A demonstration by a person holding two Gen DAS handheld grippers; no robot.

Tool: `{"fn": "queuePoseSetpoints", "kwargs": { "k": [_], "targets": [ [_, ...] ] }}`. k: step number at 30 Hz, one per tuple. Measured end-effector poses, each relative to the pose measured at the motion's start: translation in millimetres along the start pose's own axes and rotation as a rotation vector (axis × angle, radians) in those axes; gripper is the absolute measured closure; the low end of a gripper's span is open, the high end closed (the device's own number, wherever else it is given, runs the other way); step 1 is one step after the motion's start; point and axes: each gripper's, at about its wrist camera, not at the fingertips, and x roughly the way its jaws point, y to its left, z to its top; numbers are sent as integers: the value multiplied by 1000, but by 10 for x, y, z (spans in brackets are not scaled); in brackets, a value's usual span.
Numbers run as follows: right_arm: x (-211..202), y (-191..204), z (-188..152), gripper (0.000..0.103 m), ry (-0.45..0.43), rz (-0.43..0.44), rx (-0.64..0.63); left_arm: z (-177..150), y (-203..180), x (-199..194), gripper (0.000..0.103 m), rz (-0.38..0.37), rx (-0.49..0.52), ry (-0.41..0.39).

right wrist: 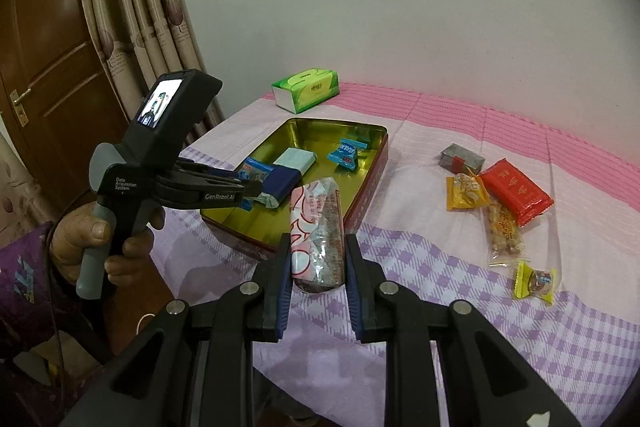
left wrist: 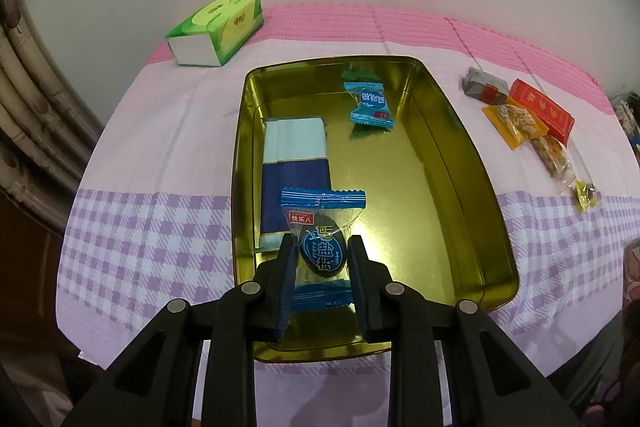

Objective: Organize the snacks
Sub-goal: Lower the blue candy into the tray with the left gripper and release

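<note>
My left tool (left wrist: 320,259) pinches a blue-wrapped candy (left wrist: 320,247) by its bulging middle, the crimped ends left free above and below the pads. I hold it over the near end of the gold tin (left wrist: 472,187), pointing steeply down; I judge this is so the piece can drop inside the walls and not on the cloth.

My right tool (right wrist: 316,259) is pressed onto a pink-and-clear snack pack (right wrist: 320,227), gripped at its near end so the length sticks out forward, towards the tin's near right wall. It hangs short of the rim, I judge waiting its turn while the left tool occupies the tin.

Inside the tin, a light-and-dark blue flat packet (left wrist: 294,163) lies along the left wall, and a second blue candy (left wrist: 368,105) sits towards the far end, well apart from it. The middle and right of the floor are bare.

On the tabletop (left wrist: 160,131), to the right of the tin, five snacks are not yet sorted: a grey packet (right wrist: 460,157), a red packet (right wrist: 516,191), an orange packet (right wrist: 464,193), a clear nut bar (right wrist: 504,231) and a small yellow-ended sweet (right wrist: 536,281). A green tissue pack (left wrist: 218,29) stands beyond the tin, by the wall.
</note>
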Motion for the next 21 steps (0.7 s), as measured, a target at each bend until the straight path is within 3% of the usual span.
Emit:
{"fn": "queuePoseSetpoints", "kwargs": {
  "k": [17, 20, 21],
  "targets": [
    [-1, 14, -3, 82, -1, 0, -5, 26, -1, -96, 75, 12, -10, -12],
    [-2, 17, -2, 82, 1, 1, -2, 34, -5, -132, 66, 21, -14, -24],
    [-4, 21, 2, 82, 1, 0, -3, 38, -6, -153, 58, 31, -15, -33]
  ]
}}
